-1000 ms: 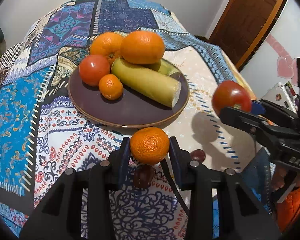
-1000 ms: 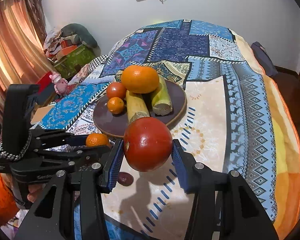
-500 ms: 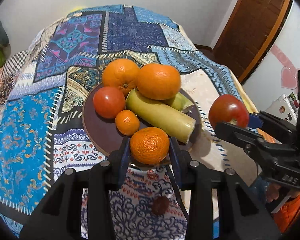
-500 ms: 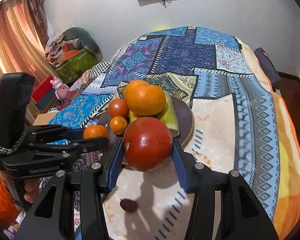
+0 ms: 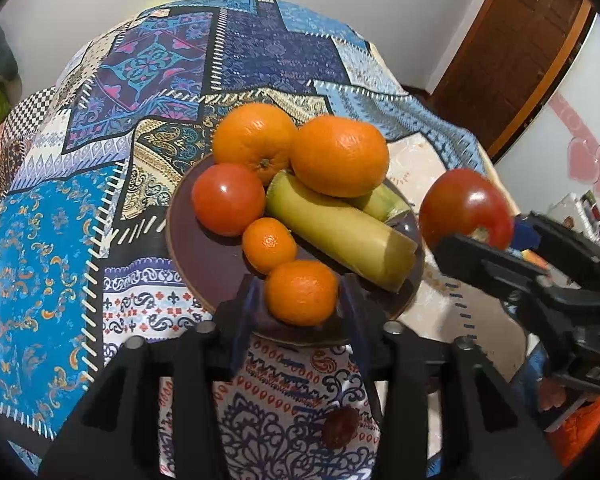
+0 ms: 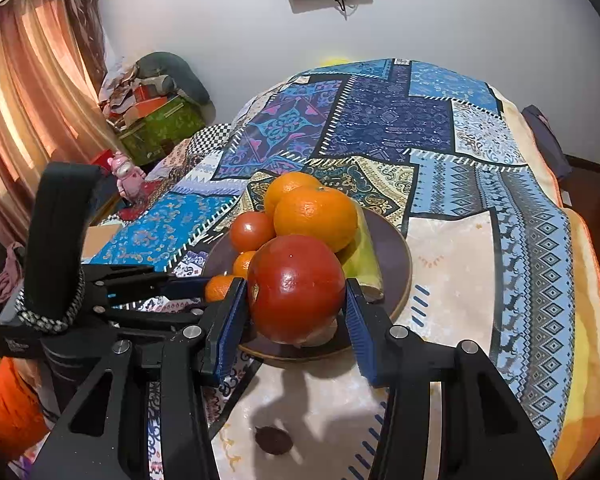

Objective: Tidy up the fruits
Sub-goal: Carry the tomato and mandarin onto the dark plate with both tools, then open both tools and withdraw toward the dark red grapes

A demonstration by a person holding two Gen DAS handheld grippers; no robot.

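Note:
A dark brown plate [image 5: 188,248] on the patterned cloth holds two big oranges [image 5: 340,156], a red tomato [image 5: 228,199], a small mandarin [image 5: 269,245] and yellow-green fruit pieces [image 5: 336,236]. My left gripper [image 5: 302,294] is shut on a mandarin [image 5: 302,292] and holds it over the plate's near edge. My right gripper [image 6: 296,300] is shut on a large red tomato [image 6: 296,288] just above the plate's near rim [image 6: 404,248]; it also shows at the right of the left wrist view [image 5: 466,210].
A small dark fruit [image 5: 340,426] lies on the cloth in front of the plate, also seen in the right wrist view [image 6: 274,440]. A wooden door [image 5: 508,52] stands far right. Boxes and clutter [image 6: 156,120] sit by the curtain at left.
Both grippers have moved forward toward the plate with their fruit. The mandarin has gone from short of the plate to over its near edge; the tomato now hangs by the rim.

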